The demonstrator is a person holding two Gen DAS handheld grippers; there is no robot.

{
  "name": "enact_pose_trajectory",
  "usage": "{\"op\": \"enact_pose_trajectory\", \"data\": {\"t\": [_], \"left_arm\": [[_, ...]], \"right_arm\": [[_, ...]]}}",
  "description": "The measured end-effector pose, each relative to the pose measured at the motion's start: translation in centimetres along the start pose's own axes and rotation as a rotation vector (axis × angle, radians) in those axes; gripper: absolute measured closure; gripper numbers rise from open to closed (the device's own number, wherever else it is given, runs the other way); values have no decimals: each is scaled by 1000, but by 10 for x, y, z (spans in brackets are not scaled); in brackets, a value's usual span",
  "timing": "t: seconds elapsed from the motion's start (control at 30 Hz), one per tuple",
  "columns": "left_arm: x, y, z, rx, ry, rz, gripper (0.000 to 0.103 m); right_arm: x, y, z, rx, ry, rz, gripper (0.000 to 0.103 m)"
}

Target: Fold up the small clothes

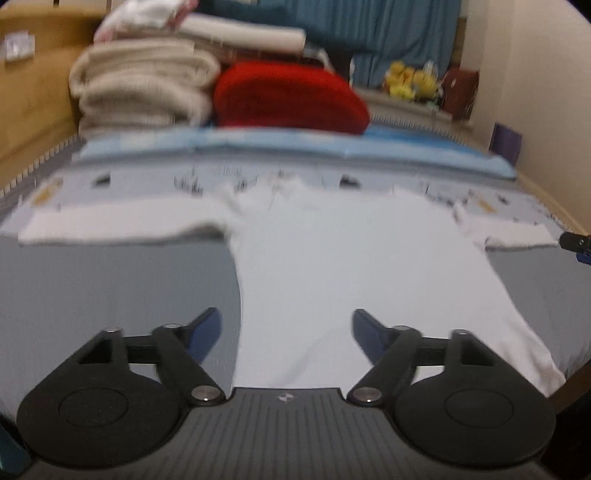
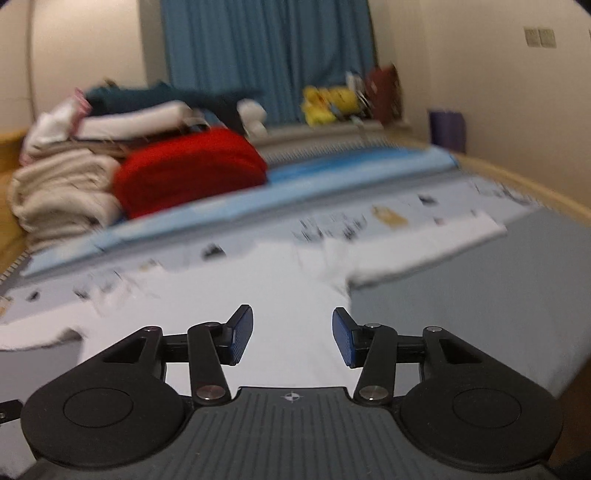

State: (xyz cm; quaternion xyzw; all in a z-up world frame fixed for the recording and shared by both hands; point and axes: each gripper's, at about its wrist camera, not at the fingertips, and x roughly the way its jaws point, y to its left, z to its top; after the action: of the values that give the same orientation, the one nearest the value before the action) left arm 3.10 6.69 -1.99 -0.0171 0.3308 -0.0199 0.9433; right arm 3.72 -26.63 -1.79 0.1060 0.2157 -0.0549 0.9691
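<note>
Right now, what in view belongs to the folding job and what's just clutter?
Job:
- white shirt, spread flat, sleeves out
- left tongs, open, empty
- right tongs, open, empty

Lying about:
- red bundle
- beige blanket stack
- yellow plush toys
- blue curtain

So the shirt [image 1: 332, 258] is spread flat on the bed [image 1: 110, 280], sleeves out to either side, collar end pointing away toward the strip of printed sheet [image 1: 147, 181] and the folded mat [image 1: 258, 146] just behind that. Further back there's a stack of folded blankets [image 1: 140, 85] on the left with a cushion [image 1: 288, 98] right beside it on its right, and the plush toys [image 1: 410, 83] sit way back by the curtain [image 1: 369, 33]. Both grippers hang over the hem end with nothing between their fingers, the left gripper [image 1: 287, 334] over the shirt's left edge and the right gripper [image 2: 292, 334] over its right edge.
</note>
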Motion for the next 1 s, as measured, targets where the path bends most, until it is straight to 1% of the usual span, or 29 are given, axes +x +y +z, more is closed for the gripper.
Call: {"op": "enact_pose_trajectory", "data": {"t": [0.03, 0.1, 0.13, 0.17, 0.23, 0.27, 0.33, 0.4, 0.53, 0.6, 0.67, 0.7, 0.73, 0.77, 0.8, 0.87, 0.9, 1.0], "left_arm": [[-3, -2, 5, 0, -17, 3, 17], [-4, -9, 20, -16, -23, 16, 17], [-8, -12, 24, -24, -38, 18, 17], [-12, -12, 35, -24, -65, 13, 17], [-15, -15, 56, 31, -111, 22, 17], [-12, -18, 68, 61, -120, 22, 17], [-3, -21, 90, 82, -120, -8, 17], [14, -23, 113, 93, -113, -30, 17], [54, -17, 147, 154, -126, -33, 18], [73, -6, 153, 169, -152, -23, 18], [90, 9, 148, 156, -175, -4, 18], [99, 19, 142, 143, -173, 7, 18], [111, 28, 137, 130, -128, 24, 22], [125, 37, 136, 100, -60, 61, 25], [133, 46, 138, 54, -22, 84, 28], [143, 63, 146, -8, -12, 68, 28], [146, 70, 150, -15, -20, 68, 28], [155, 89, 154, -2, -22, 104, 28]], "right_arm": [[-4, 2, 3, 1, -13, 16, 53], [-9, 6, 8, -16, -39, 24, 53], [-9, 8, 10, -23, -49, 27, 53], [-8, 9, 11, -22, -52, 31, 53], [-5, 15, 13, -18, -35, 38, 53], [-5, 18, 10, -28, -26, 36, 53], [-5, 27, 6, -57, -15, 25, 53], [-4, 33, 1, -83, -8, 20, 53], [-4, 39, 0, -127, 8, -22, 53], [-5, 46, 10, -166, -11, -24, 53], [-5, 53, 21, -220, -31, -18, 53], [-2, 58, 29, -239, -39, -16, 53], [2, 63, 38, -248, -43, -7, 53], [7, 68, 46, -248, -43, 6, 53], [14, 75, 55, -244, -42, 17, 53], [31, 90, 69, -230, -41, 32, 53], [39, 97, 74, -225, -41, 41, 53], [66, 124, 89, -207, -45, 92, 53]]}}
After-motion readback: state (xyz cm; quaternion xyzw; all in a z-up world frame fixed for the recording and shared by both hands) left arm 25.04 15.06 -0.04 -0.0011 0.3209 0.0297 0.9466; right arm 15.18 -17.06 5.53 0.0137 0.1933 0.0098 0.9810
